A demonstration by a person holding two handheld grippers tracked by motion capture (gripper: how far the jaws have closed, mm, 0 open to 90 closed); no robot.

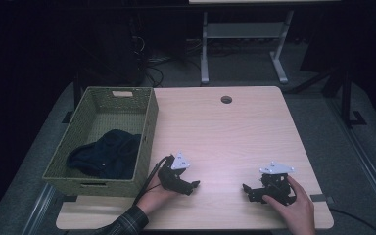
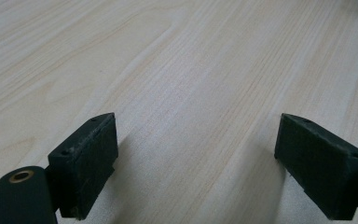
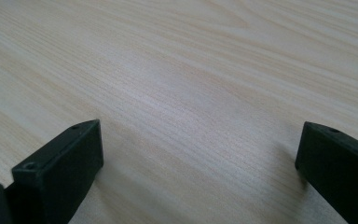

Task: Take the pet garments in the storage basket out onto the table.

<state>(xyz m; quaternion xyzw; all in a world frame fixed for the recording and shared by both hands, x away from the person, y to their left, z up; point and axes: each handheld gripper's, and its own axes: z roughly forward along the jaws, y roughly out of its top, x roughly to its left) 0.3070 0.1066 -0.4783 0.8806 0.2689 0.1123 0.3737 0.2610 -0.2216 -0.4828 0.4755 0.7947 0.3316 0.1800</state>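
Both the left gripper (image 1: 192,186) and right gripper (image 1: 247,191) rest wide open and empty near the wooden table's (image 1: 225,132) front edge, while dark clothing (image 1: 107,152) lies in the woven basket (image 1: 149,127) at its left edge.

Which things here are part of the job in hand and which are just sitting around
Part of the job:
- left gripper, open, resting on the table
- right gripper, open, also on the table
- dark cloth, lying in the basket
- woven basket, at the table's left edge

Just lying about:
- round cable hole in the tabletop
- white desk frame on the floor behind
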